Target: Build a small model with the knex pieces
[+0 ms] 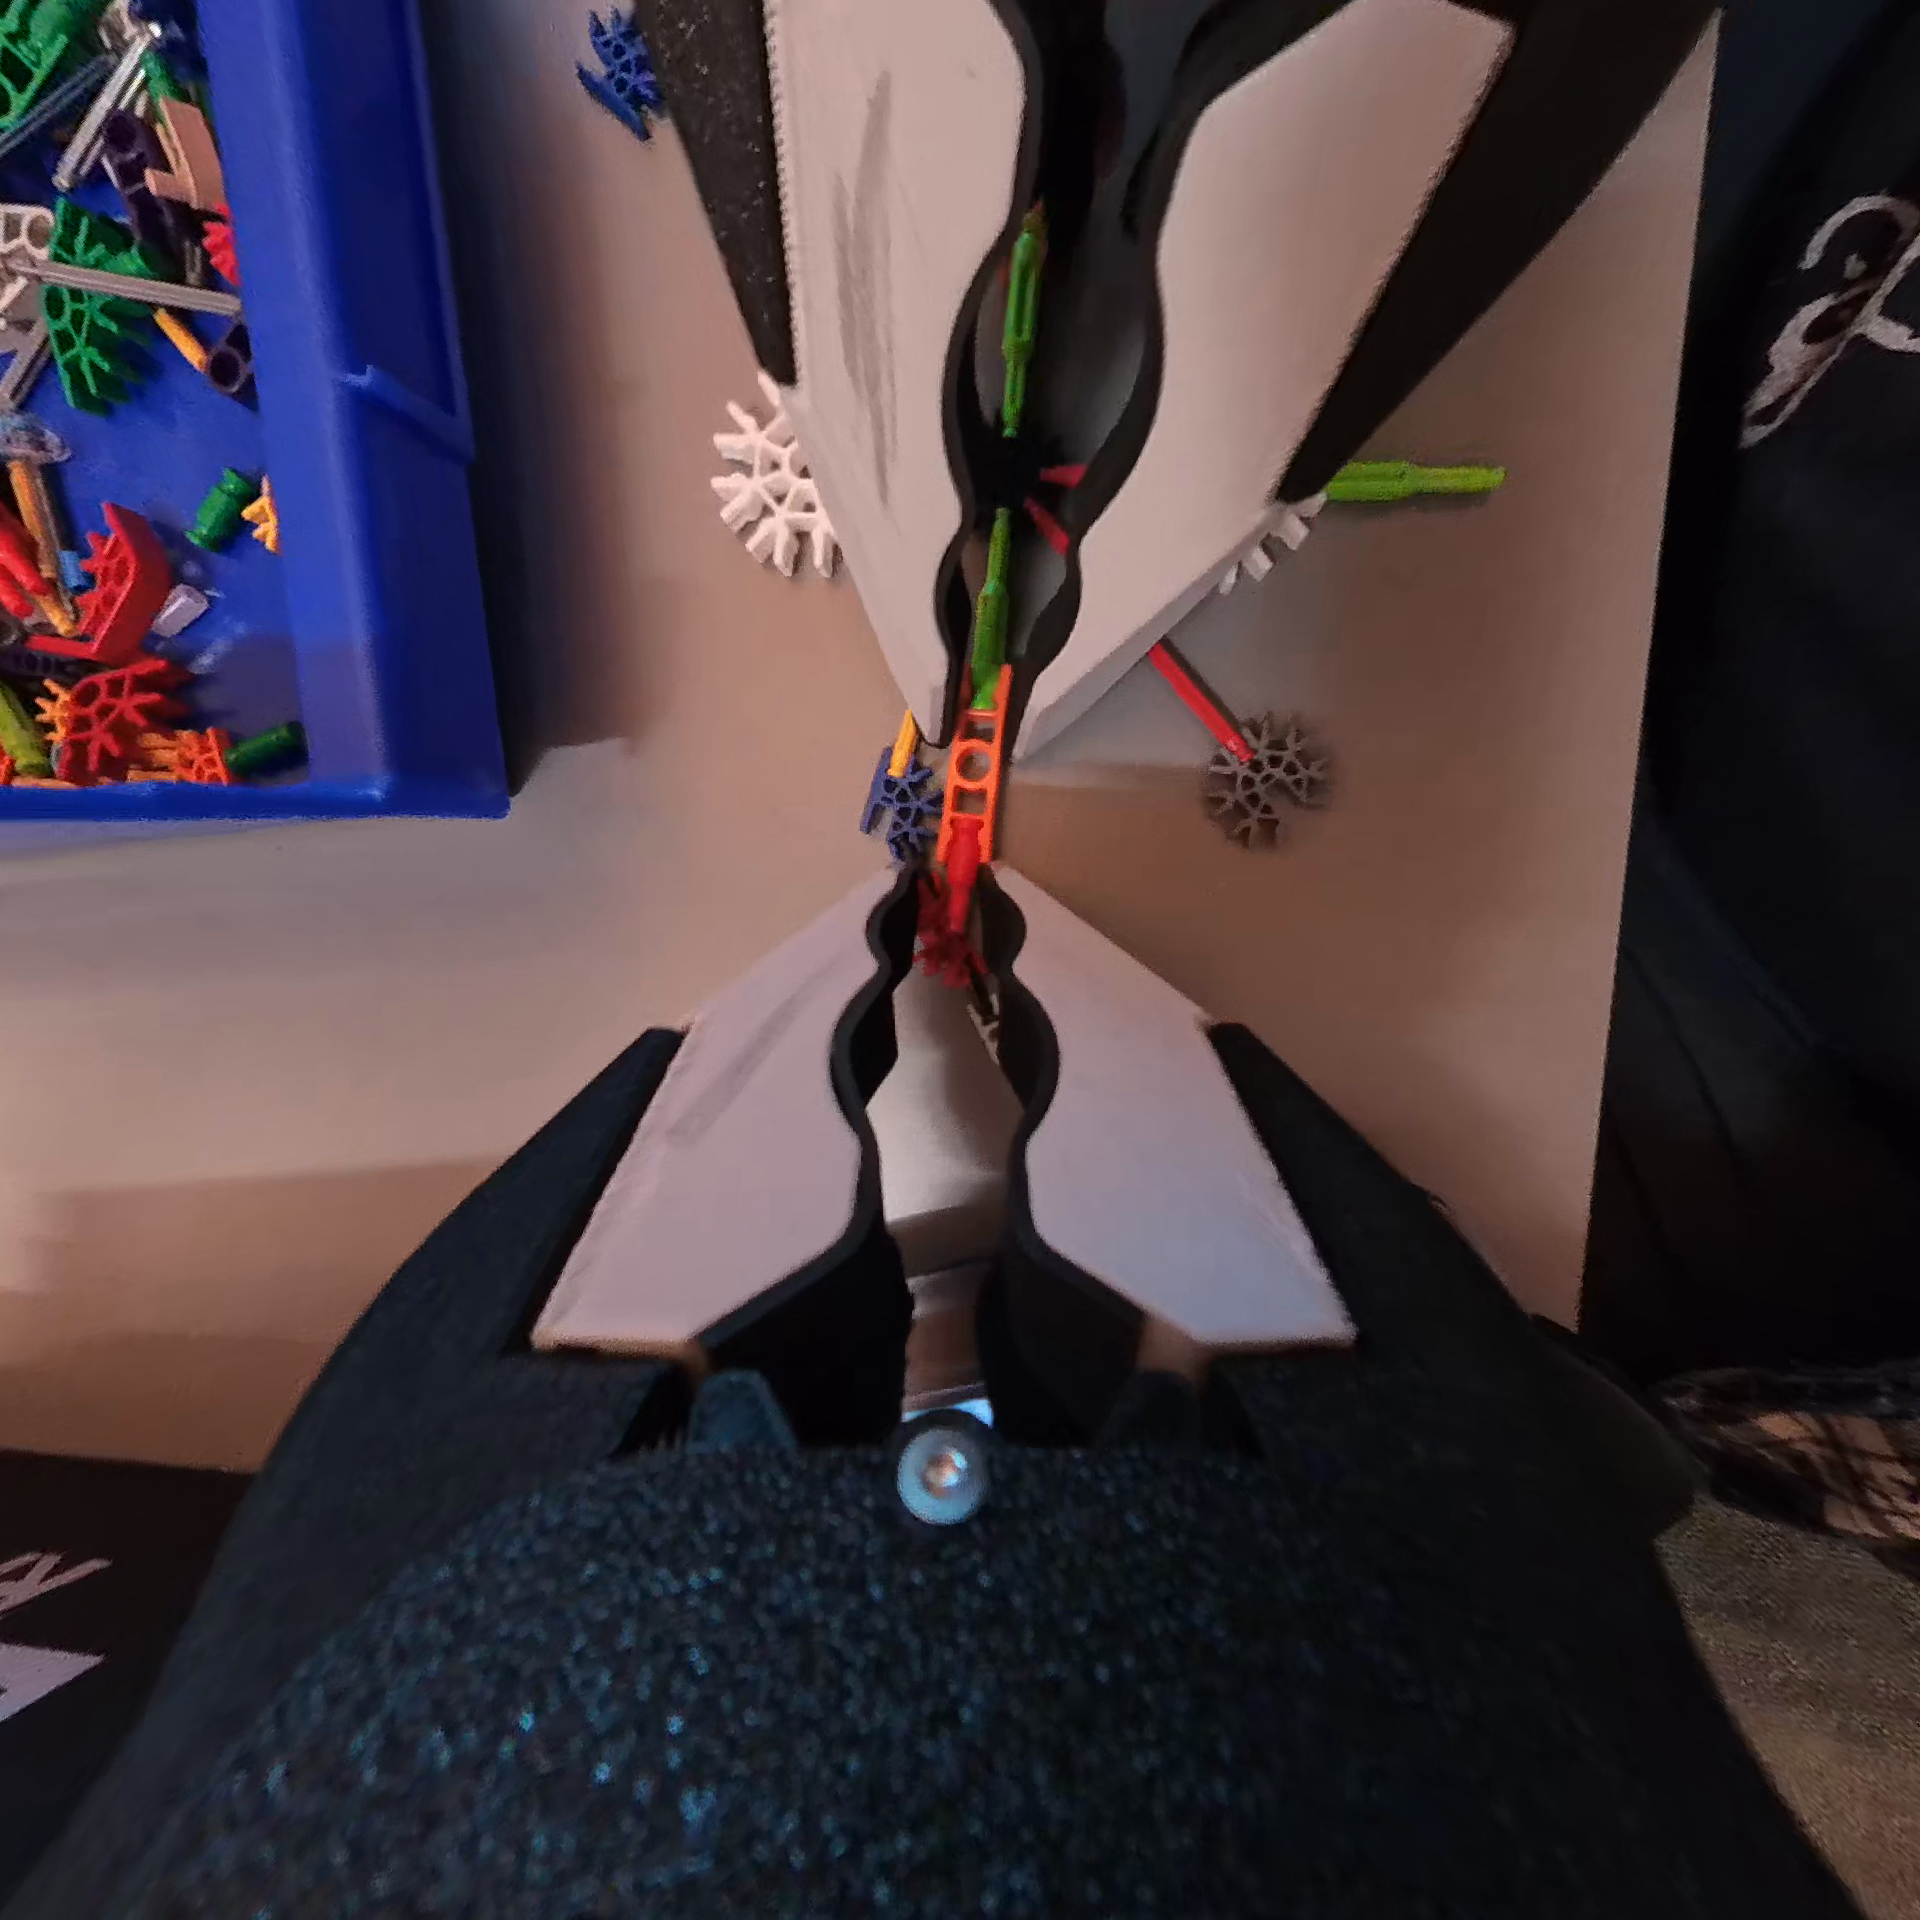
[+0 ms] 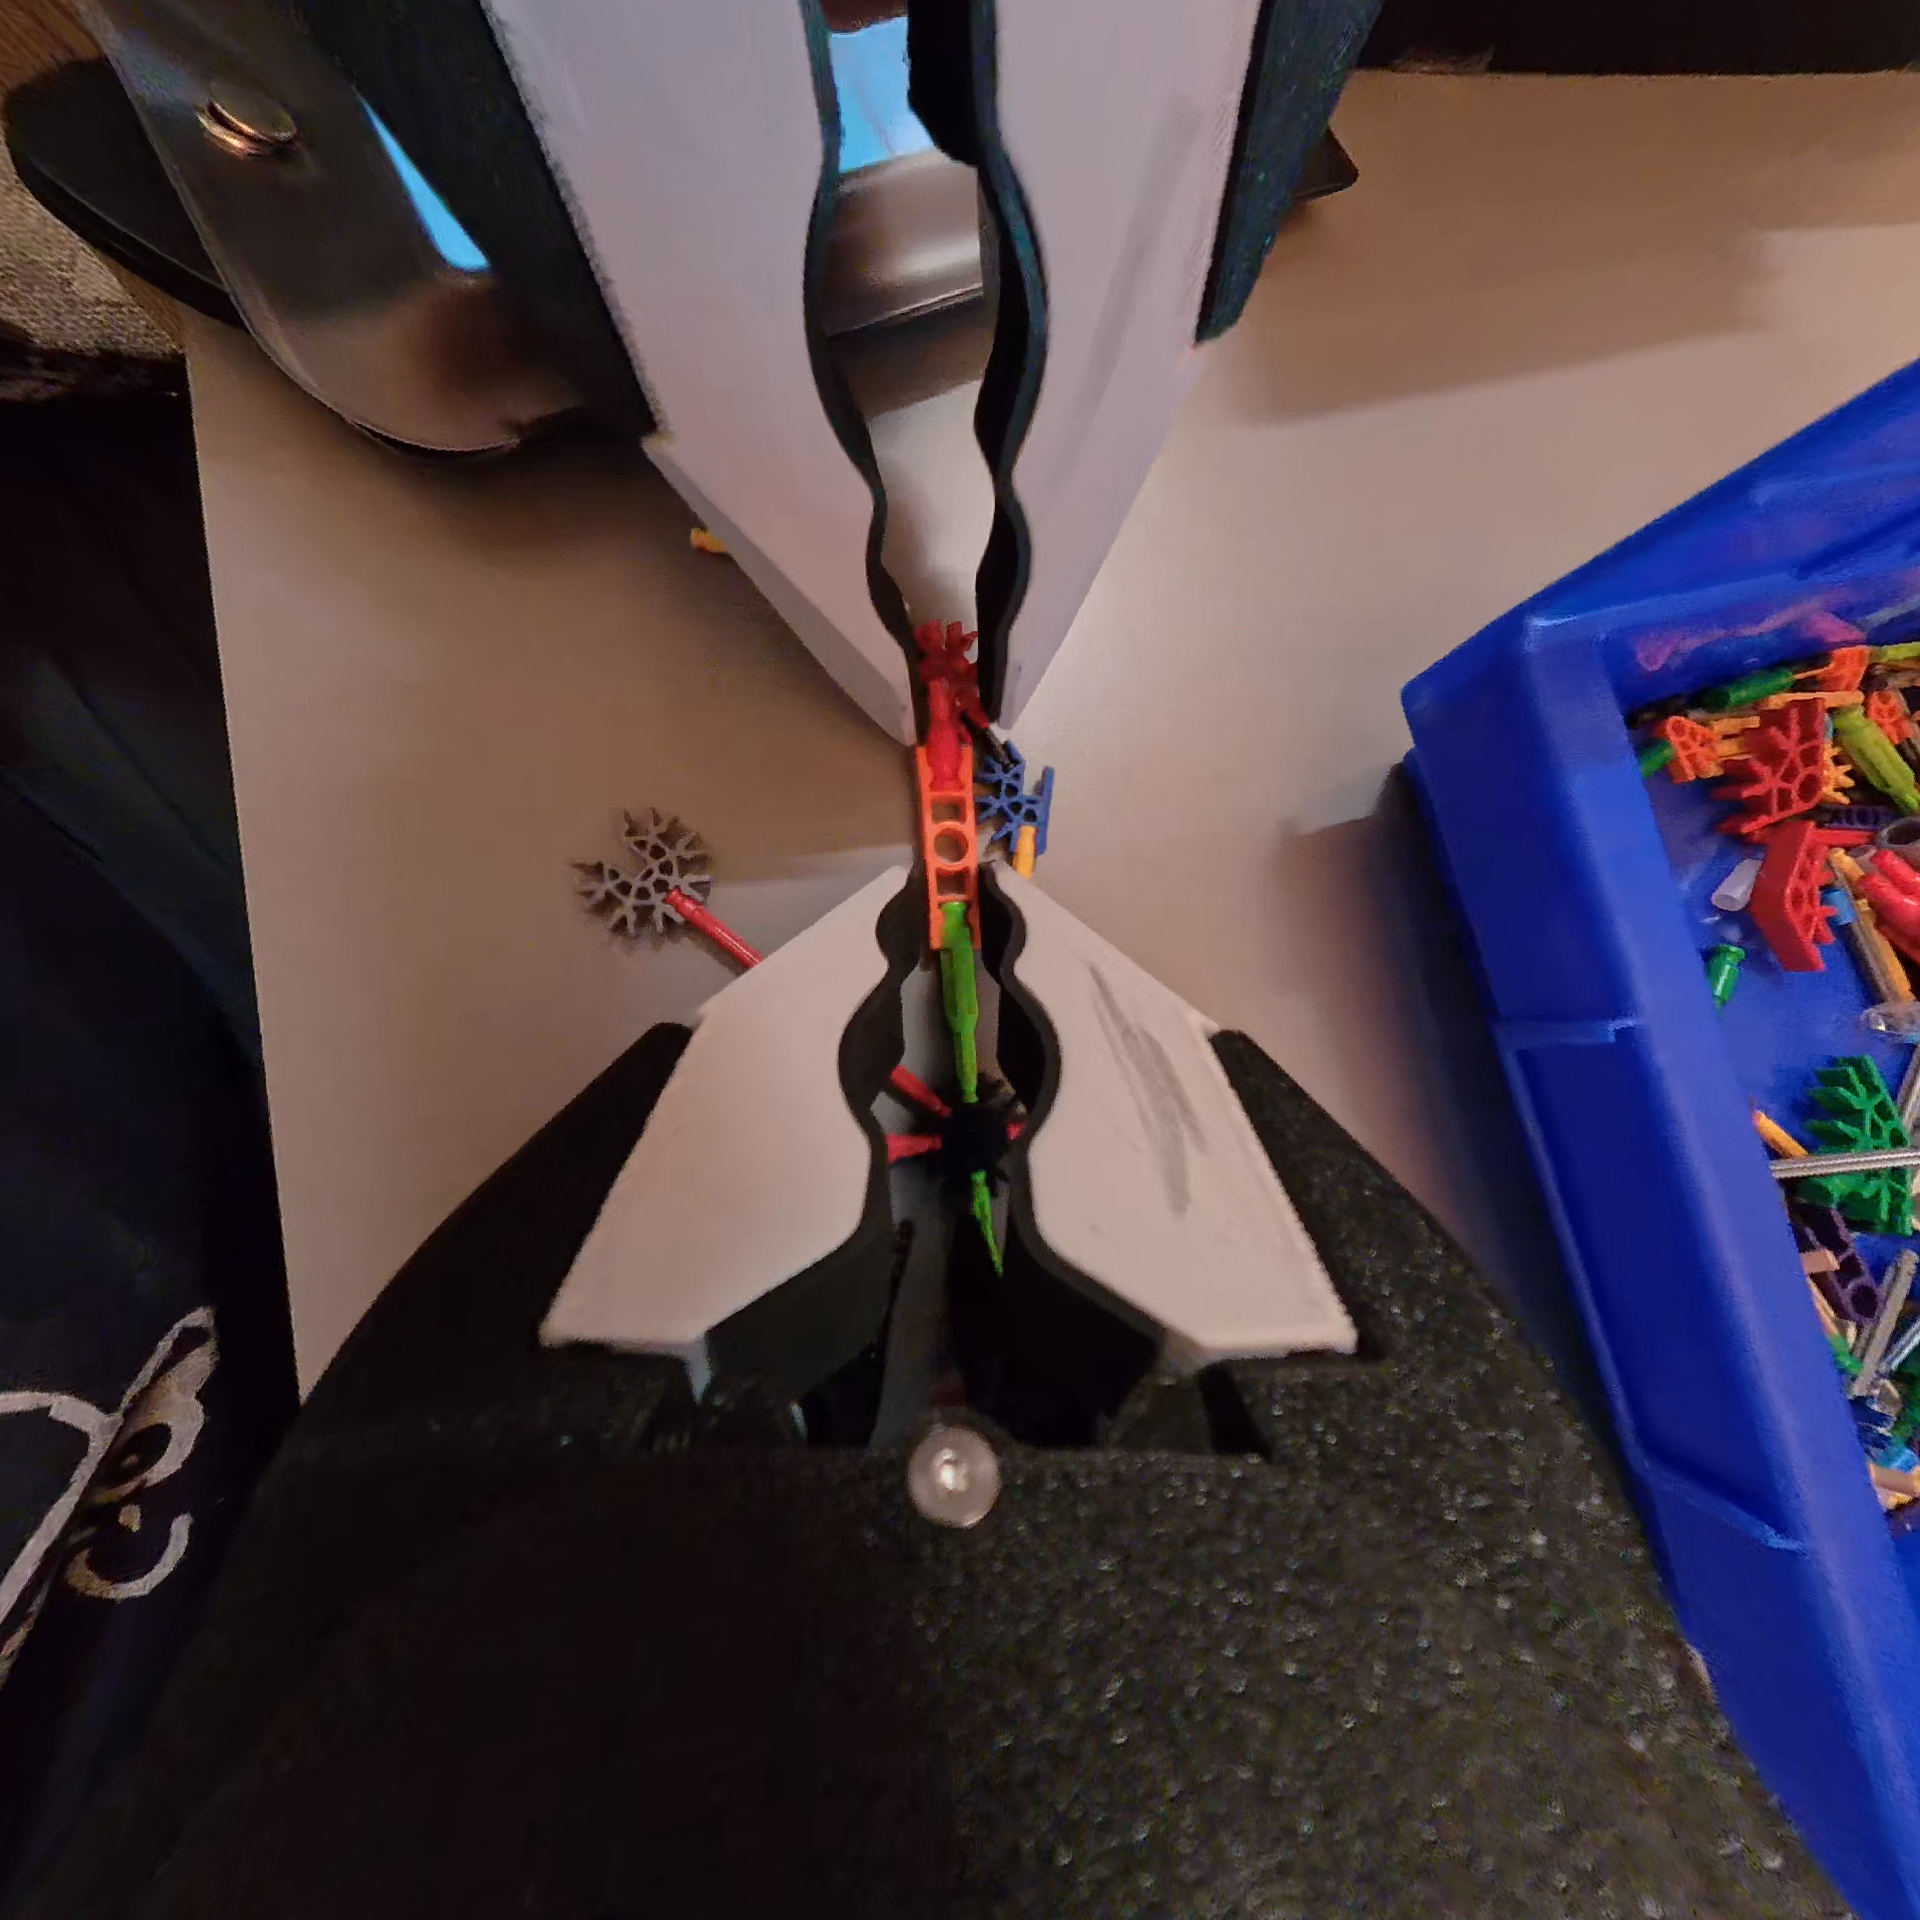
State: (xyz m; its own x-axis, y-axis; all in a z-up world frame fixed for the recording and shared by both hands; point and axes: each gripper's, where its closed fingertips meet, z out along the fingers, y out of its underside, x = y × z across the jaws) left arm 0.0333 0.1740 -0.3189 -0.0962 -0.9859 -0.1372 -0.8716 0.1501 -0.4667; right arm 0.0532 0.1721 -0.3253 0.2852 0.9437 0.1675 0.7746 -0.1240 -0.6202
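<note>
Beige table [image 1: 312, 1039] with a blue bin [image 2: 1558, 987] of mixed construction-toy pieces at its edge. Left gripper [image 1: 948, 883] and right gripper [image 2: 951, 883] meet tip to tip above the tabletop. Left fingers are clamped on a red connector [image 1: 943, 940]; right fingers are clamped on a green rod [image 2: 961, 987]. An orange connector [image 1: 971, 774] bridges both. A grey connector [image 1: 1268, 777] lies just beside them.

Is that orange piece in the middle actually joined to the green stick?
Touching. The right wrist view shows the green stick running straight into the orange piece's lower end, no gap between them.
</note>
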